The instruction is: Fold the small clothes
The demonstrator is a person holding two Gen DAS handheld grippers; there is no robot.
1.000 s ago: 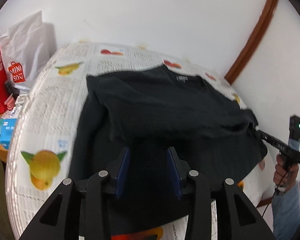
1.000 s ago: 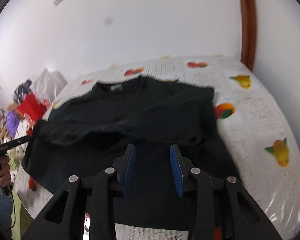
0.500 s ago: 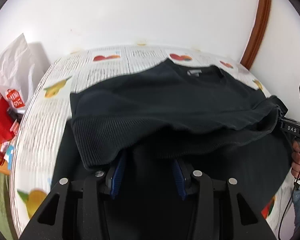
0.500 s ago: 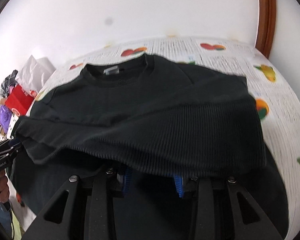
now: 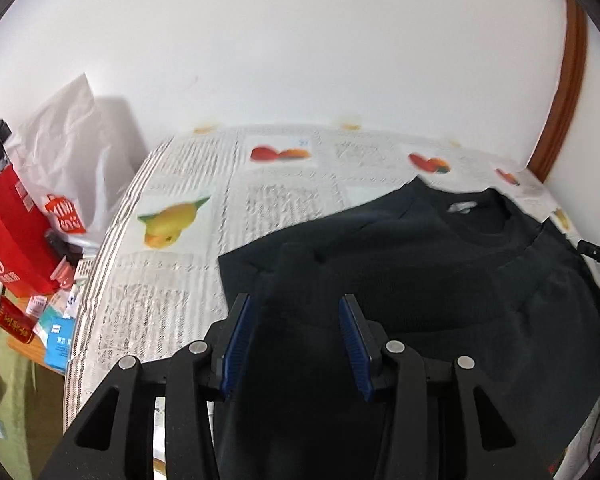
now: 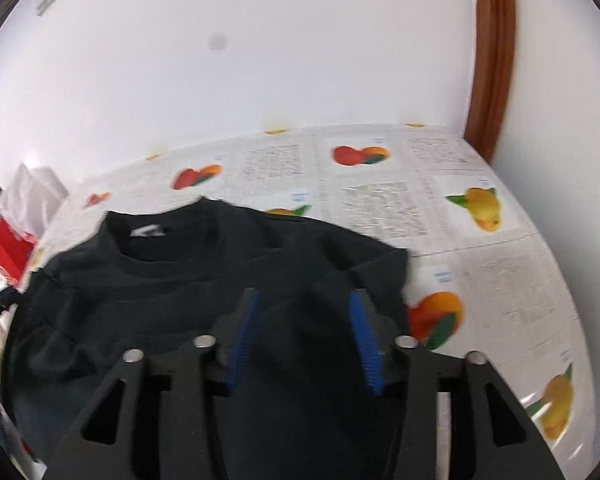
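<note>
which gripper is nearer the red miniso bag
Left. The left gripper works the sweater's edge nearest the bag; the right gripper is at the opposite edge.

At the far left, a white plastic bag carries a red shopping-bag logo whose white letters read, as far as the blur allows, "MINI SO". The red box beside it bears a round white emblem and characters too small to read. The cloth on the bench is printed with newspaper-like columns, none legible.
</note>
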